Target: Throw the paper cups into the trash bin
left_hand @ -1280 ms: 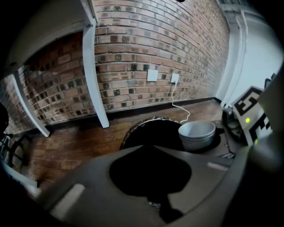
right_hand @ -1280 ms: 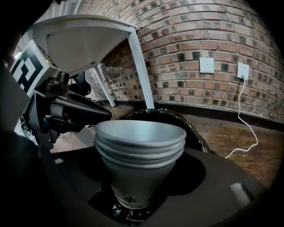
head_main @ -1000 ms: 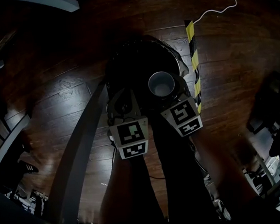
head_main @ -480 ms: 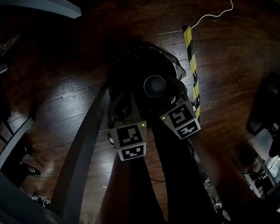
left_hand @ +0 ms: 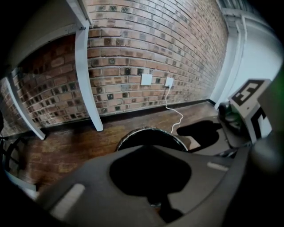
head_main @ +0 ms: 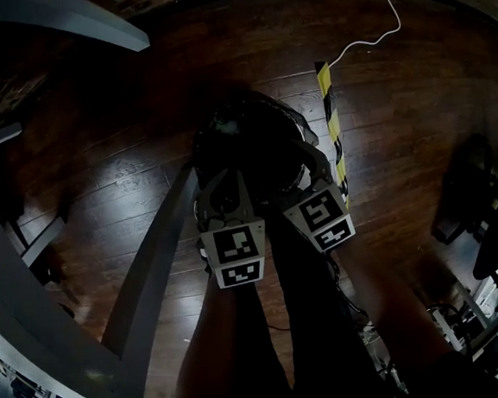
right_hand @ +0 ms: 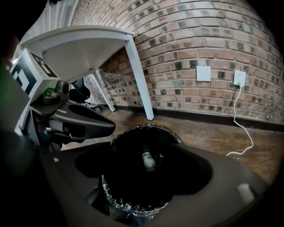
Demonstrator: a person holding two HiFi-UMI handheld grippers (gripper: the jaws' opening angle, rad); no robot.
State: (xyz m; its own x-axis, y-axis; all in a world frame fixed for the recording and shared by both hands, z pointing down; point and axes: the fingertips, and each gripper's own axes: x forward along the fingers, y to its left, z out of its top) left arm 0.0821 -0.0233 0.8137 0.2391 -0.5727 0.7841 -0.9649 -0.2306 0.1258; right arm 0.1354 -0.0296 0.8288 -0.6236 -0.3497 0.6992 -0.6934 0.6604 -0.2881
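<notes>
The black-lined trash bin (head_main: pixel 244 123) stands on the dark wood floor with both grippers over its near rim. My right gripper (head_main: pixel 309 168) hangs above the bin's mouth (right_hand: pixel 133 133) with its jaws opening and nothing between them. A pale paper cup (right_hand: pixel 148 161) lies deep inside the bin, below those jaws. My left gripper (head_main: pixel 219 189) is beside it on the left, open and empty, and the bin's rim (left_hand: pixel 151 130) shows just beyond its jaws. In the head view the cup is lost in the bin's darkness.
A white table leg (right_hand: pixel 140 77) and a brick wall (right_hand: pixel 199 40) with sockets stand behind the bin. A white cable (head_main: pixel 373 31) and a yellow-black tape strip (head_main: pixel 333 126) lie on the floor at the right. A grey table frame (head_main: pixel 147 272) slants at the left.
The paper cup that sat in the right gripper's jaws over the bin has dropped out of them into the bin. The right jaws have spread wider. The left gripper has stayed put.
</notes>
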